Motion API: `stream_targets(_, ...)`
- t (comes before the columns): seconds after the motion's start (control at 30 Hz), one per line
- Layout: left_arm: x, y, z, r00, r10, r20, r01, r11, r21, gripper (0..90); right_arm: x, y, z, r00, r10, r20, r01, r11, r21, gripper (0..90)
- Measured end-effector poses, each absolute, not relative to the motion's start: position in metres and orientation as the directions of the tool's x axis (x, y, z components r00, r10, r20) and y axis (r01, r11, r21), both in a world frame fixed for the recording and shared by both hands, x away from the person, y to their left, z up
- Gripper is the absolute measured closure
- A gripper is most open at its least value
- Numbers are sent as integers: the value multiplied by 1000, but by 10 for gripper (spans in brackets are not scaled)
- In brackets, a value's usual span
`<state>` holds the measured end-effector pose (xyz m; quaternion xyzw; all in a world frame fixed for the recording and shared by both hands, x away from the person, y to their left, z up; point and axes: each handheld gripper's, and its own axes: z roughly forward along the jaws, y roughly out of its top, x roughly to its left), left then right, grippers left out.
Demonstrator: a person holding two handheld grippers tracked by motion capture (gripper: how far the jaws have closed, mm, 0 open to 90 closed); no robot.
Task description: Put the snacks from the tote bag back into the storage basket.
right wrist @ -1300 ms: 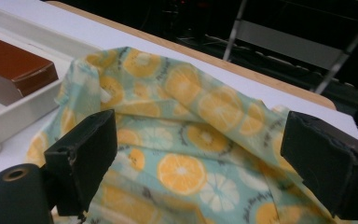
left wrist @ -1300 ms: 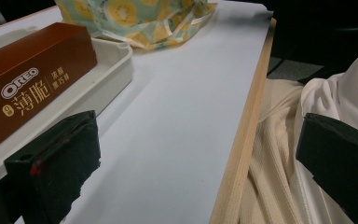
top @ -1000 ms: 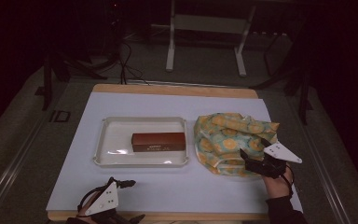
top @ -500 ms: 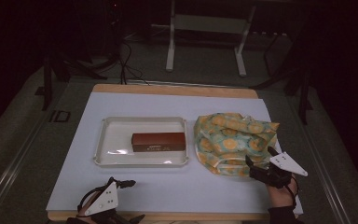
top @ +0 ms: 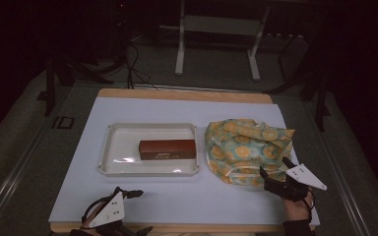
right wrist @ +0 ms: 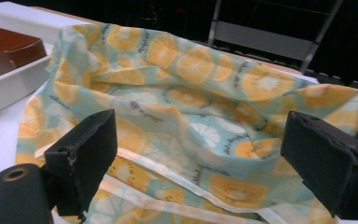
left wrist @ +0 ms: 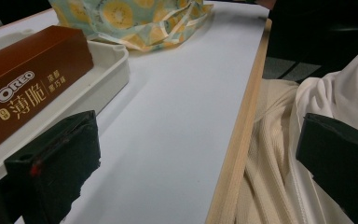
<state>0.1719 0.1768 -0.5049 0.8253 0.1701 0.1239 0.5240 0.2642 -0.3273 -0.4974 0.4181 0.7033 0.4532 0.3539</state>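
Observation:
A brown Oreo box lies in a white tray at mid-table. To its right sits a crumpled fabric bag printed with orange slices. My right gripper stands open at the bag's near edge, jaws pointing into the cloth; in the right gripper view the bag spreads between and beyond the wide-apart jaws of that gripper, nothing held. My left gripper rests open at the table's front left edge. In the left gripper view the box and tray lie left of its gripper.
The white tabletop has a wooden front edge. A person's cream sleeve hangs just past that edge. Beyond the table's far side are a metal stand and cables on a dark floor.
My right gripper has drawn back from the bag toward the table's front edge and slightly right. The left gripper, box, tray and bag have stayed put.

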Motion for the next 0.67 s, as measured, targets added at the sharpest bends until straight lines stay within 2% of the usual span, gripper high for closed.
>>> stream_targets(0.67,172,177,-505,911,412,26,153,-394,906,0,264,-328,-497,-397,908,-134,245,245,938,110)
